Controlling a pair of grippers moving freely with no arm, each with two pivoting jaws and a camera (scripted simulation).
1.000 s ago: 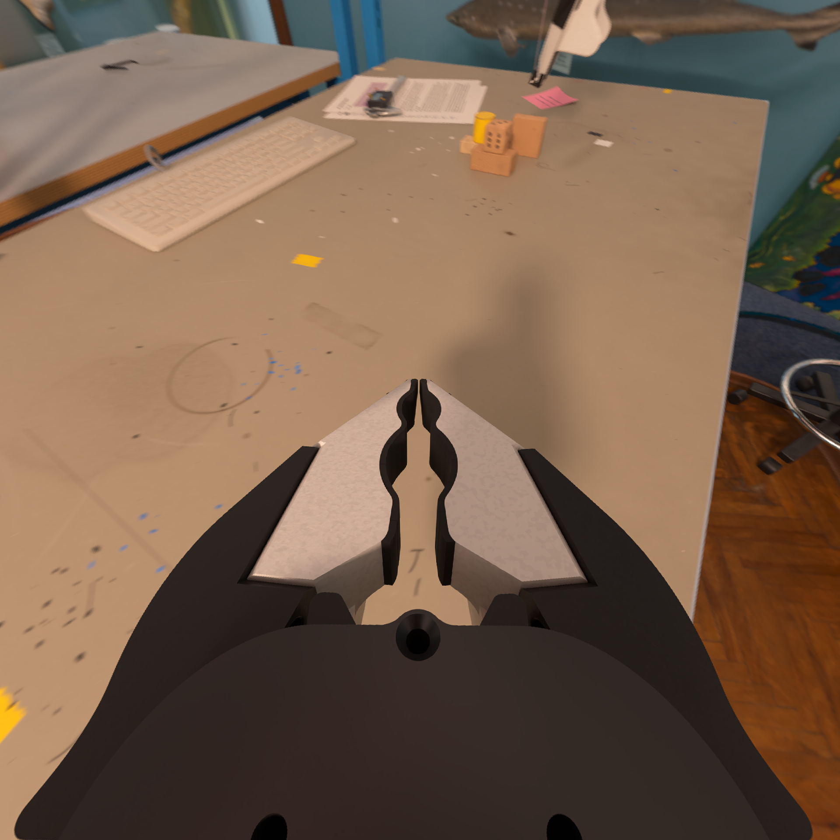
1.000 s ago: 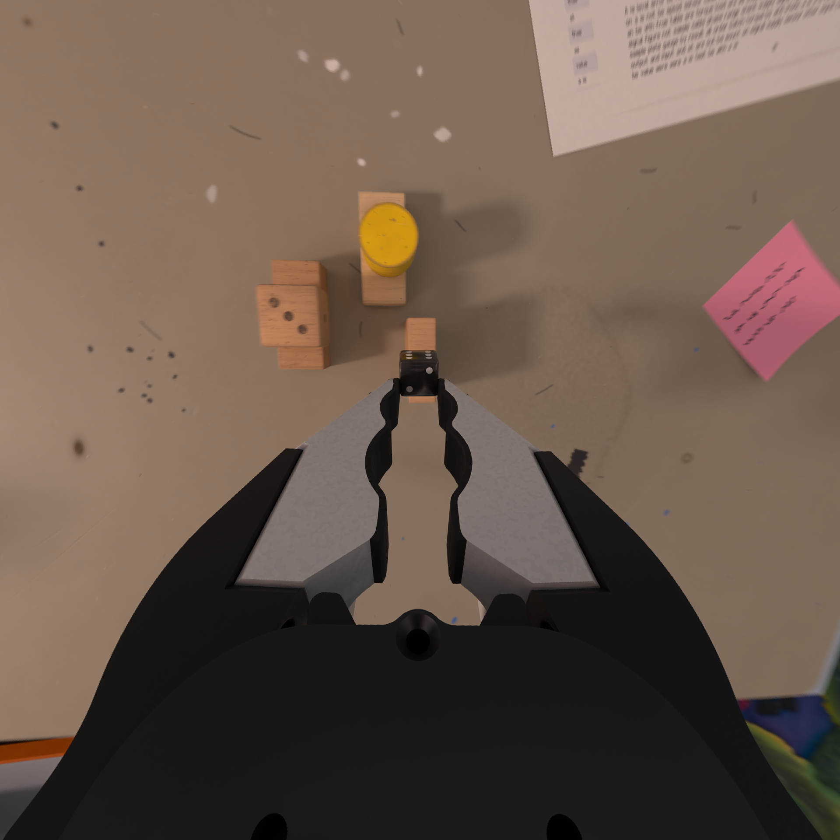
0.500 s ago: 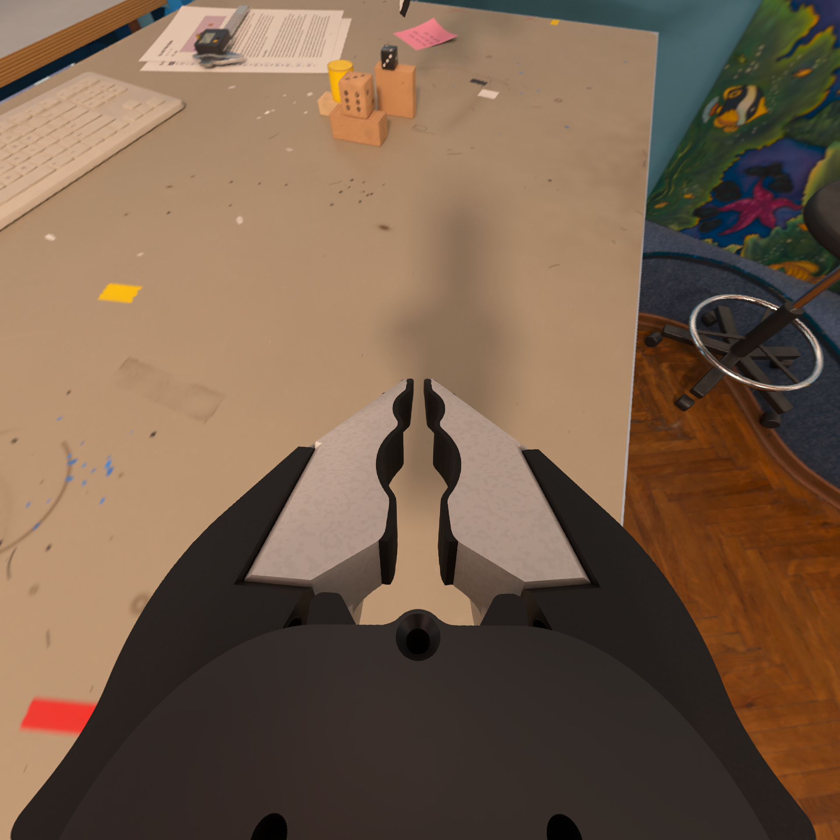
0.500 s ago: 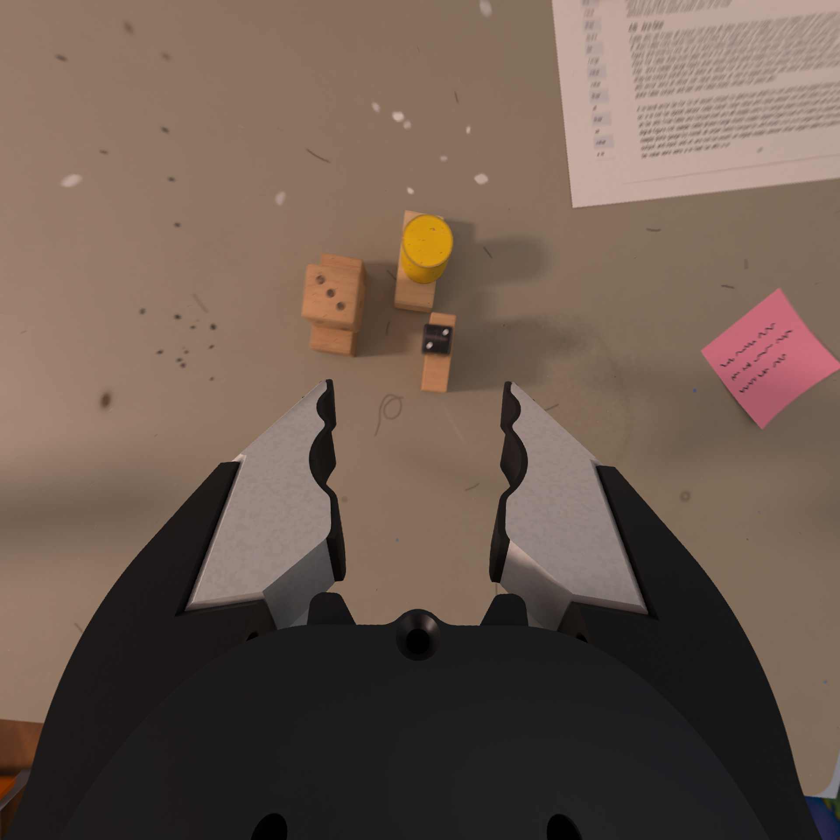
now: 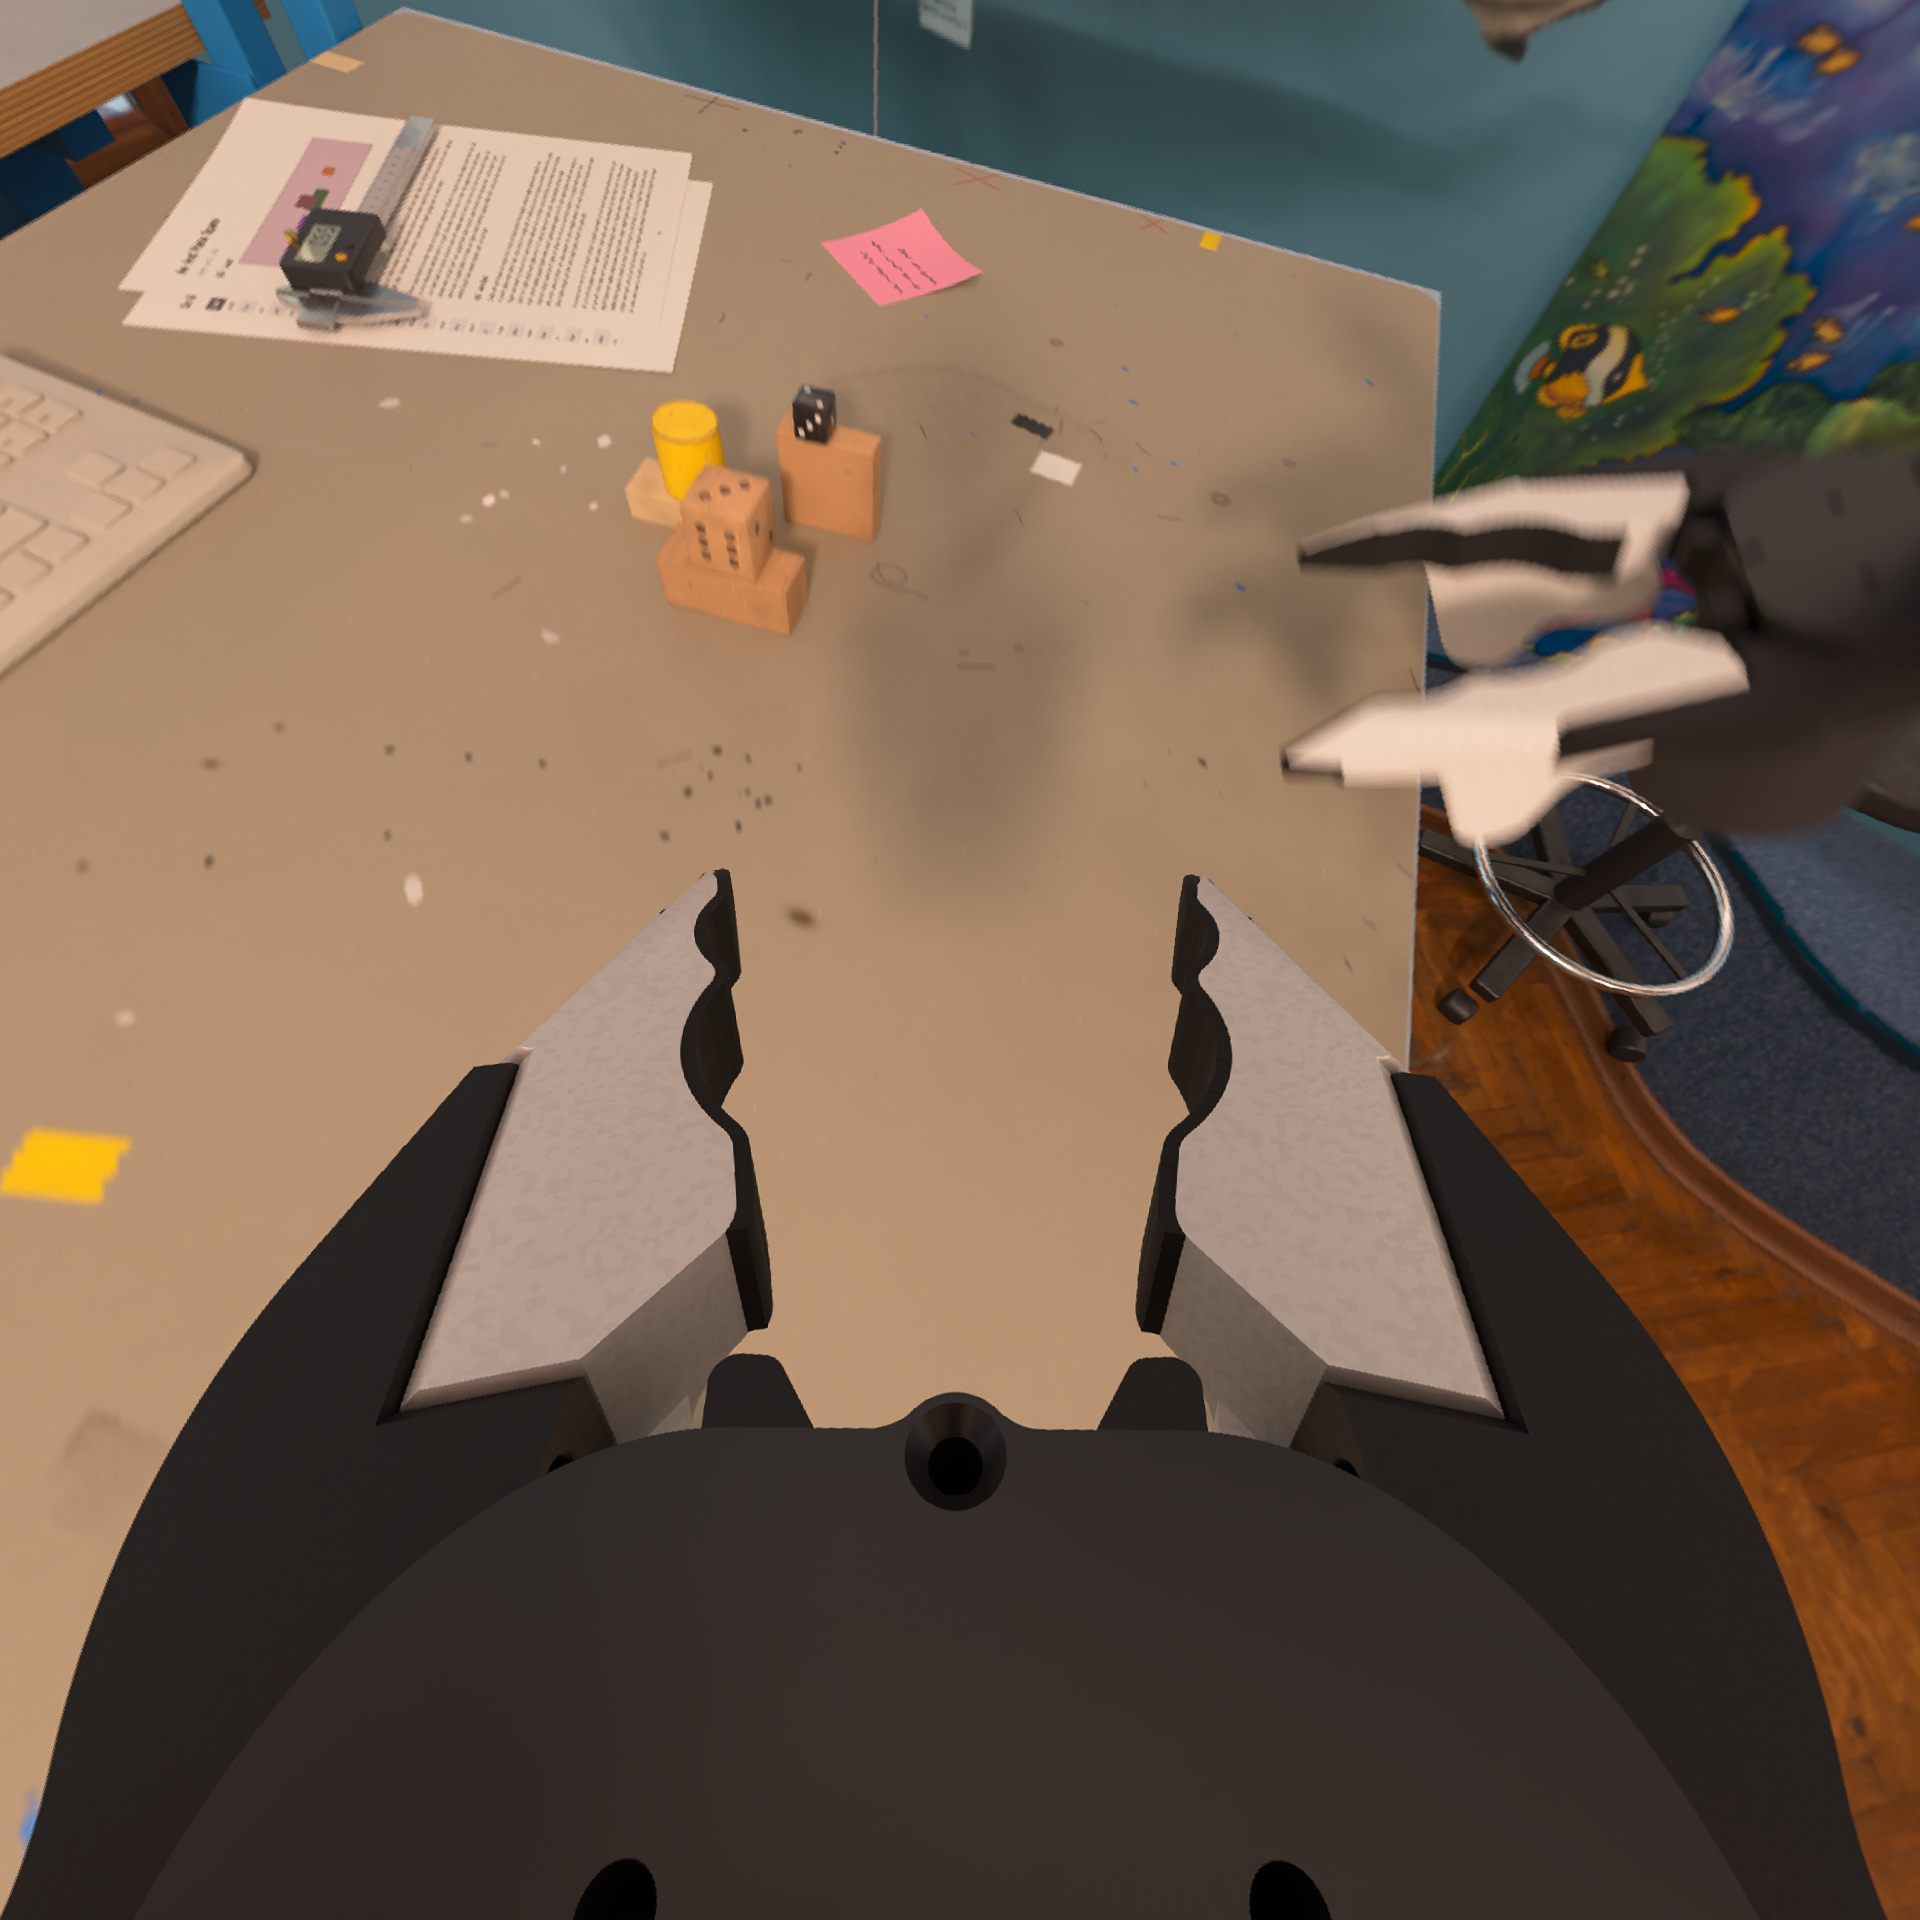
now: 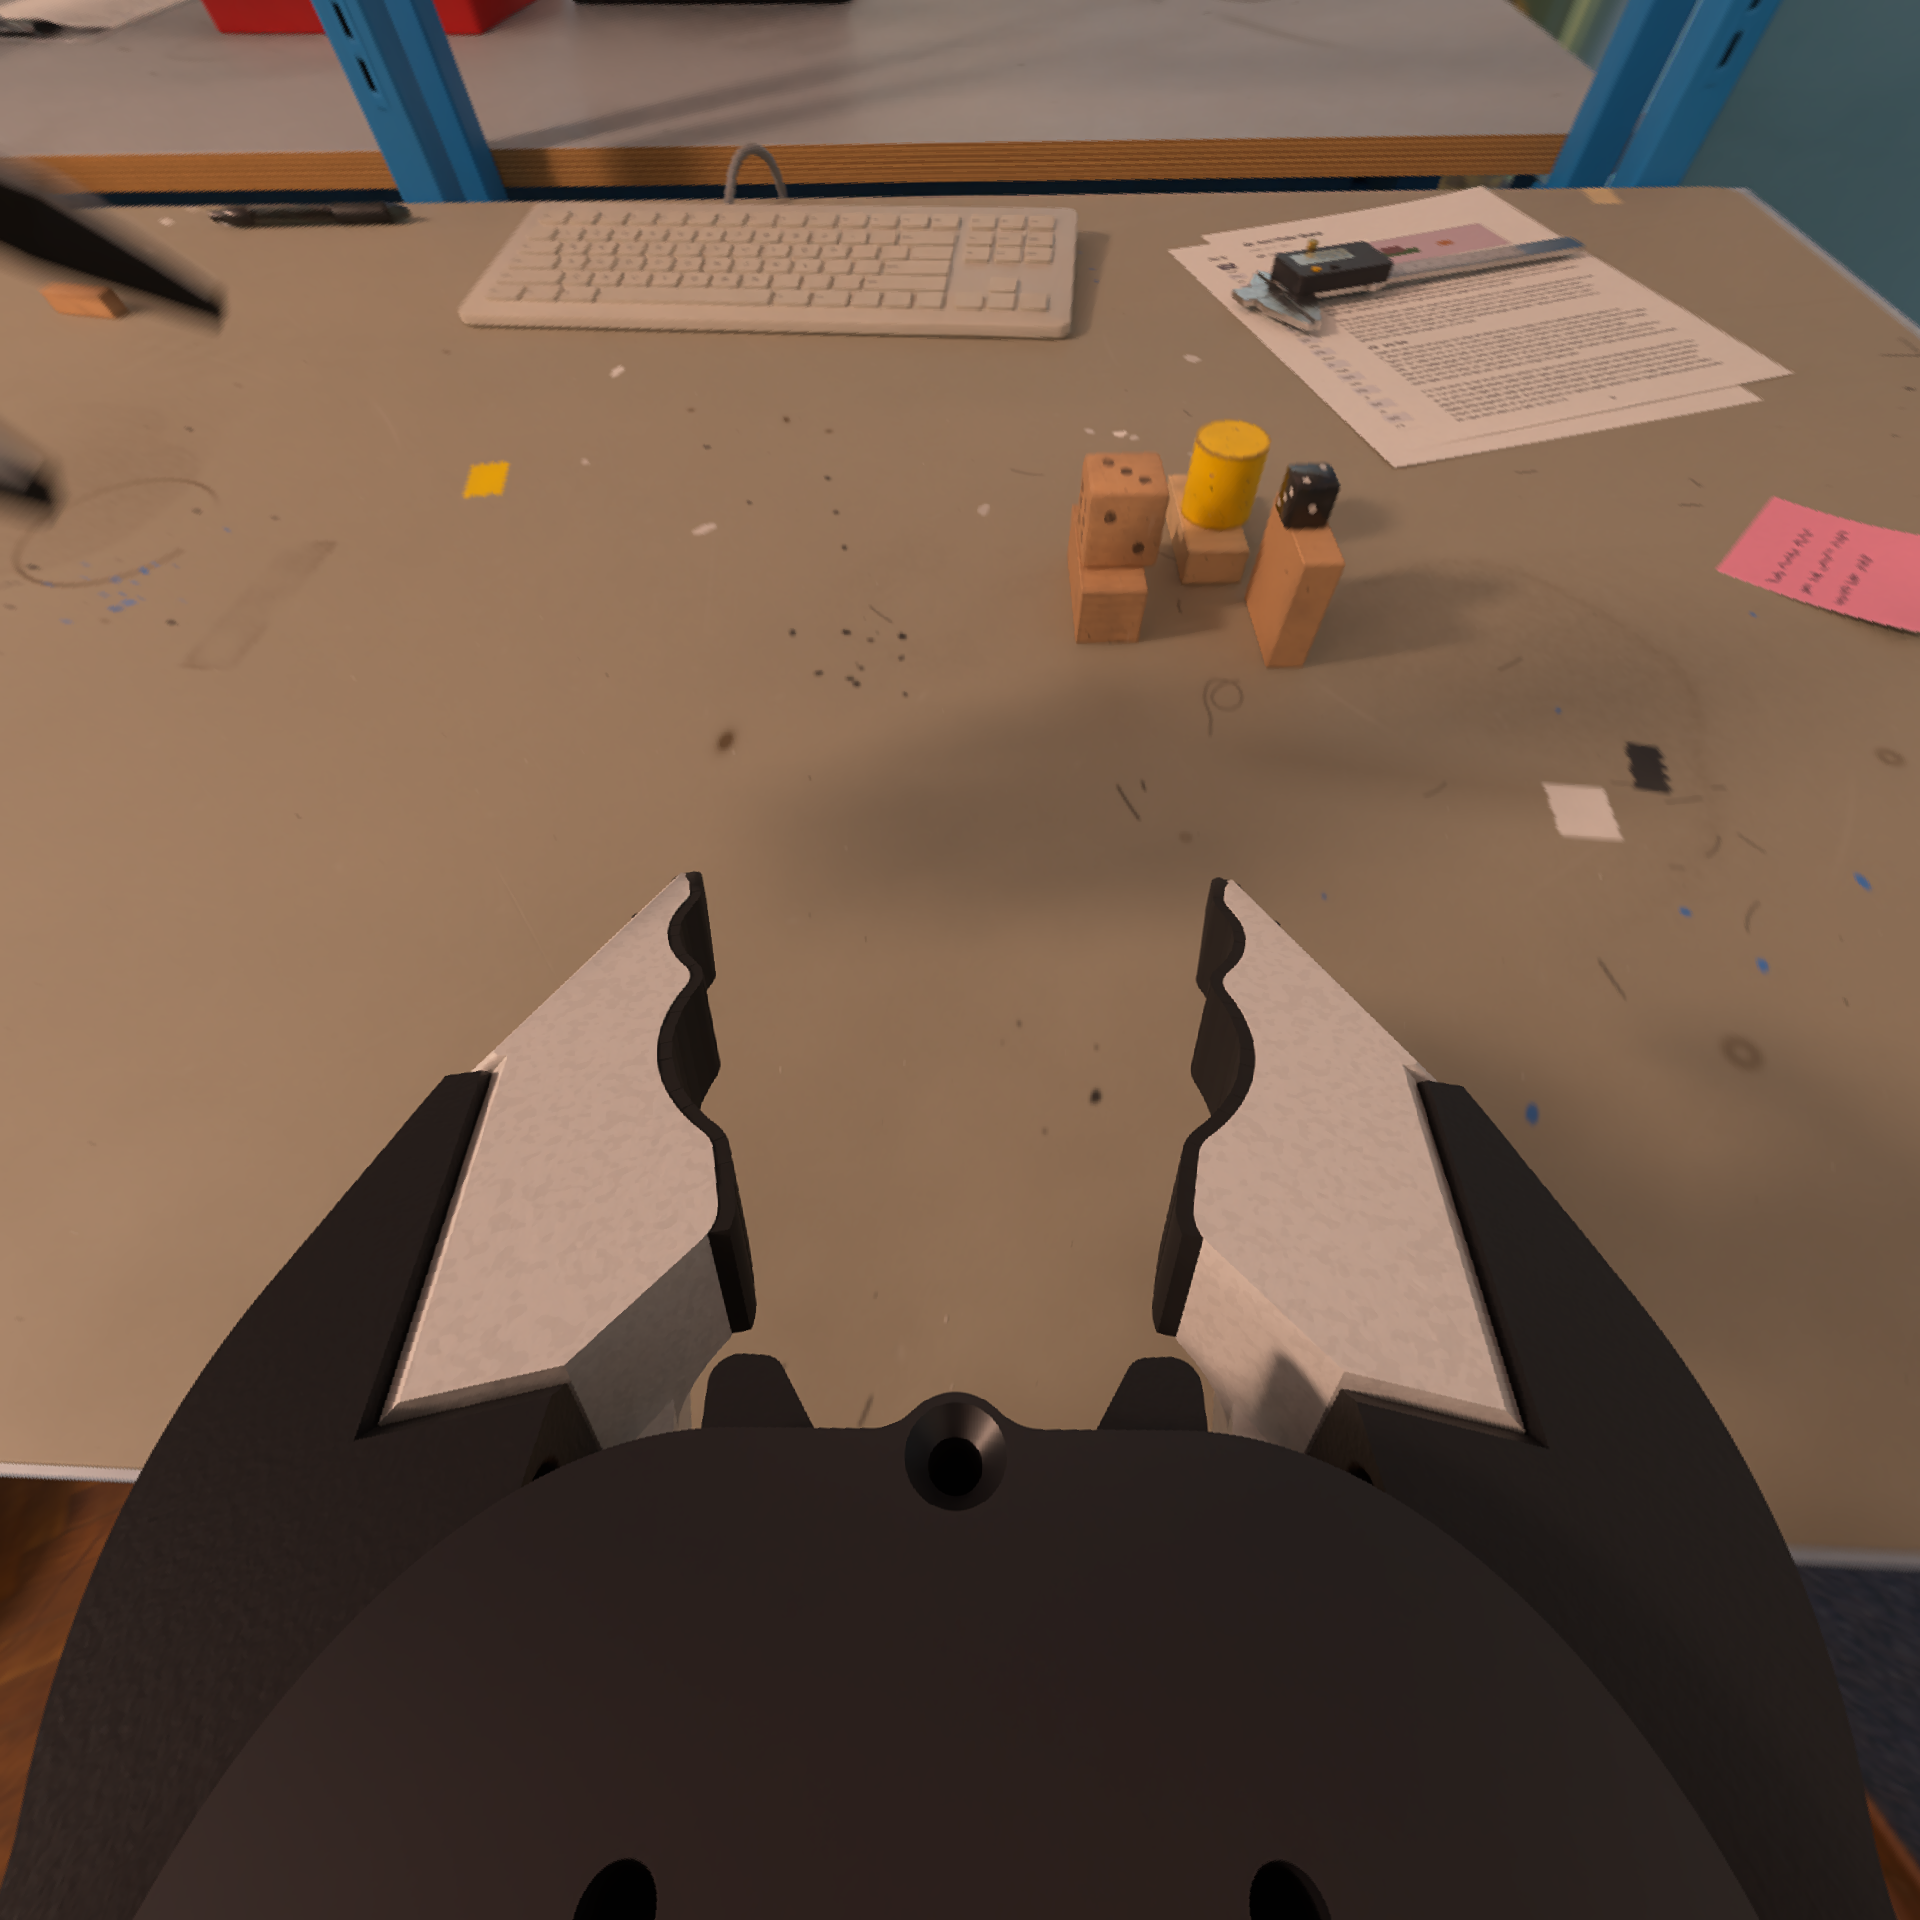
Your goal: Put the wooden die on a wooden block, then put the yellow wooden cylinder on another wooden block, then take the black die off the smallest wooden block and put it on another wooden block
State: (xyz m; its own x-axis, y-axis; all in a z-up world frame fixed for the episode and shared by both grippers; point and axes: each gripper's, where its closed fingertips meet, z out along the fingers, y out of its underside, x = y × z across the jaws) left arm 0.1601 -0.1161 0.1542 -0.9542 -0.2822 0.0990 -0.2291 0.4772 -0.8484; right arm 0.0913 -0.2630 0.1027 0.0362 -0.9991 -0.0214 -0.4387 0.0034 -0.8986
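Observation:
The wooden die (image 5: 727, 520) sits on a wooden block (image 5: 732, 592). The yellow cylinder (image 5: 686, 447) stands on a pale block (image 5: 646, 496). The black die (image 5: 814, 412) rests on an upright block (image 5: 831, 483). My left gripper (image 5: 954, 883) is open and empty, well short of them. My right gripper (image 5: 1294, 657) is blurred at the table's right edge. In the right wrist view the right gripper (image 6: 956, 883) is open and empty, with the wooden die (image 6: 1120, 509), cylinder (image 6: 1226, 473) and black die (image 6: 1306, 494) ahead to the right on their blocks.
A white keyboard (image 6: 769, 270) lies at the back, with papers (image 6: 1507, 343) and a caliper (image 6: 1330, 272) beside it. A pink note (image 6: 1829, 566) is right. A small wooden block (image 6: 83, 301) lies far left. A stool (image 5: 1600, 904) stands past the table edge.
The right gripper let go of the black die on the upright block and pulled far back from the stacks. The left gripper opened and swung toward the blocks.

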